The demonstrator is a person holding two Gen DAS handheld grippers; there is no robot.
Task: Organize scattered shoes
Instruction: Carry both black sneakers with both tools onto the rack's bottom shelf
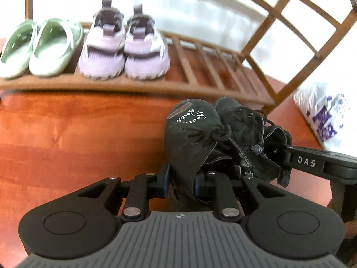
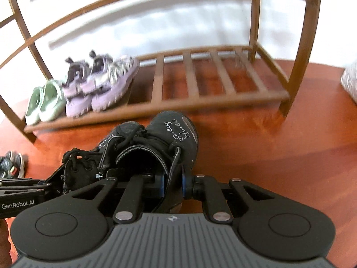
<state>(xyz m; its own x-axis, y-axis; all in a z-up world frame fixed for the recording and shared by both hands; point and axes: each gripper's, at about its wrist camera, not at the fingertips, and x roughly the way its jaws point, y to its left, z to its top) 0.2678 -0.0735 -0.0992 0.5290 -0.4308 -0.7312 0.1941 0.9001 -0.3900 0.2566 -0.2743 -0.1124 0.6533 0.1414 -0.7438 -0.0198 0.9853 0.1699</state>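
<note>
L claw [image 1: 180,184] is clamped on the heel collar of the left black boot [image 1: 191,134], pads pinching the thin collar wall w/ only a narrow gap between them; R claw [image 2: 173,185] is clenched the same way on the collar of the right black boot [image 2: 169,143], one pad inside the opening, the other outside. Both boots hang off the claws above the floor [image 1: 78,134], toes pointing twd the rack, side by side and touching, laces tangled btwn them; each toe carries white script lettering. In the left wrist view the R claw's arm, marked DAS, comes in from the right edge to the second boot; in the right wrist view the L claw's body shows at the left edge, marked GenRobot.AI. Just past the boots stands the wooden shoe rack [image 1: 200,62], its front rail near the boot toes. On its bottom slatted shelf, at the left end, sits a pair of green clogs [image 1: 38,49], and right beside them a pair of lilac sneakers [image 1: 123,51], heels facing out; rest of that shelf, twd the right end, is bare slats. A white plastic bag w/ purple print [image 1: 323,116] lies on the floor off the rack's right end. A small dark sandal [image 2: 12,164] lies on the floor by the rack's left leg, blurry.
</note>
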